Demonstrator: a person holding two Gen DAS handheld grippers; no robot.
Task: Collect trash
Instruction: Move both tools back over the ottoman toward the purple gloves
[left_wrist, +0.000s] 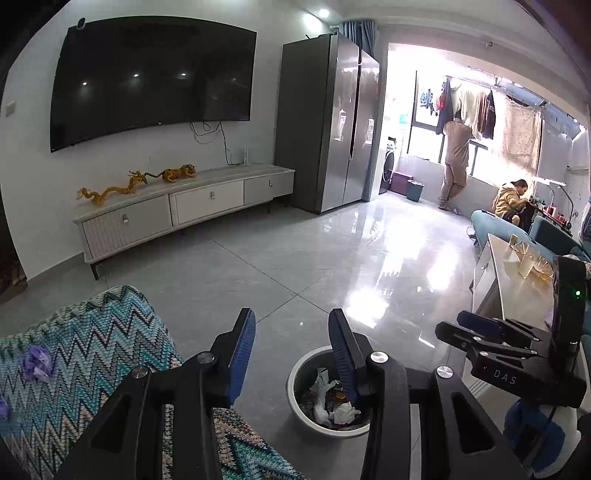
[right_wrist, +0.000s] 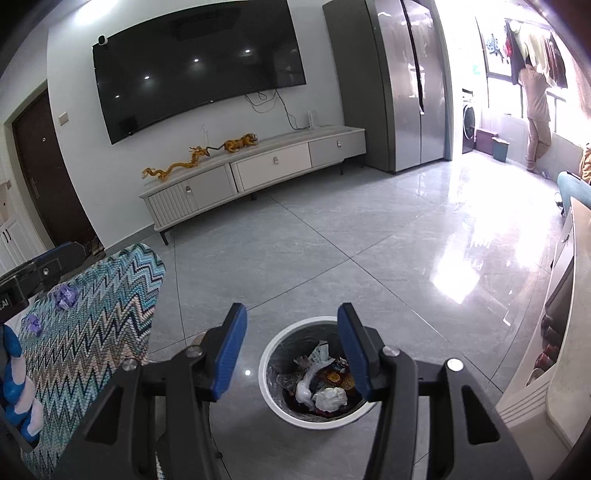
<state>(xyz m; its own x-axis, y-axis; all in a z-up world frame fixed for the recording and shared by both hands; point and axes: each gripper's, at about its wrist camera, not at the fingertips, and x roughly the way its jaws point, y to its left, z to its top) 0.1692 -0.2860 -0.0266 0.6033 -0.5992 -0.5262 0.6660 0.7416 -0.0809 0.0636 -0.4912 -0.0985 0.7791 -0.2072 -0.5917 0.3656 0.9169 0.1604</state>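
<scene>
Both handheld grippers hover above a grey tiled floor. The left gripper (left_wrist: 291, 343) has its blue-padded jaws parted with nothing between them; the right gripper (right_wrist: 291, 341) is likewise spread and empty.

Just below and ahead of both tools stands a round white-rimmed trash bin (right_wrist: 273, 397), already holding crumpled white paper (right_wrist: 331, 398) and snack wrappers. It shows past the right finger of each gripper.

To the left of the tools lies a zigzag-patterned teal cover (right_wrist: 92, 314). Two crumpled purple scraps (right_wrist: 65, 296) rest on it, well apart from both sets of jaws.

Far ahead of the tools, a dark television (left_wrist: 151, 81) hangs above a pale low cabinet (left_wrist: 184, 206); a tall grey refrigerator (left_wrist: 328, 122) stands to its right.
</scene>
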